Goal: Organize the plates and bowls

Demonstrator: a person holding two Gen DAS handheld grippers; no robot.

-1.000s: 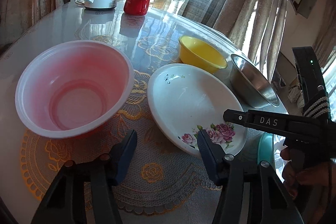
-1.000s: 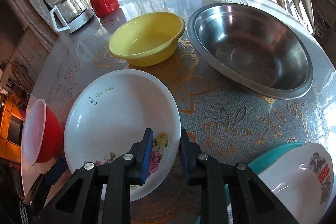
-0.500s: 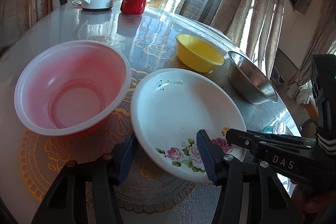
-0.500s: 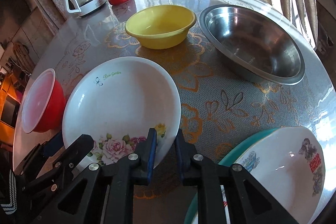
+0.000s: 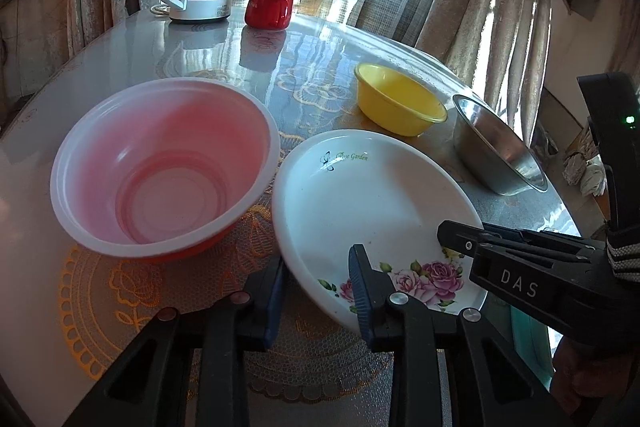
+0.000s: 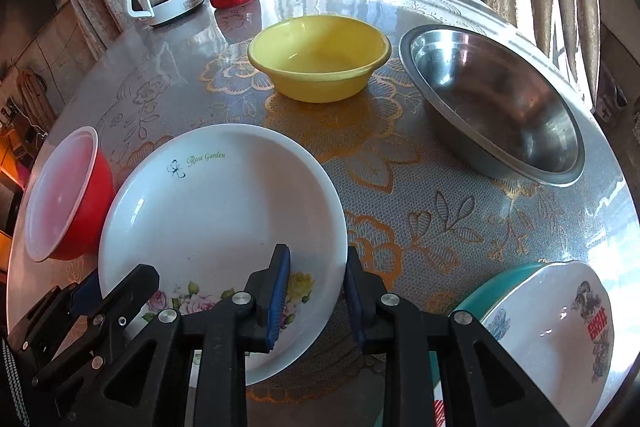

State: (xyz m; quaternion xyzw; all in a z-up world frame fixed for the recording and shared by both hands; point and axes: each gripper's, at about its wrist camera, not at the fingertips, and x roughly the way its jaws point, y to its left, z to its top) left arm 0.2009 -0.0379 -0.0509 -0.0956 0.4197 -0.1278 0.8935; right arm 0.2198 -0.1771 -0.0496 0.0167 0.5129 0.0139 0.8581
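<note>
Rose Garden plate [image 6: 224, 203], white, round, no long axis; printed lettering at its 11 o'clock rim, rose print at 6 o'clock, nearest both grippers. Sits on the lace-patterned desk [image 6: 420, 187], near edge looks tilted up.

Right gripper [image 6: 316, 283]: jaws straddle the plate's rim at 5 o'clock, gap visible on both sides, not clamped.

Left gripper [image 5: 316, 291]: jaws parted, straddling the plate's rim at 7 o'clock; contact unclear.

Red bowl [image 5: 164, 167] at the plate's 9 o'clock, nearly touching. Yellow bowl [image 6: 320, 57] at 1 o'clock, steel bowl [image 6: 496, 103] at 2 o'clock. Teal-backed plates [image 6: 552, 319] at 4 o'clock, cut off by the frame.
</note>
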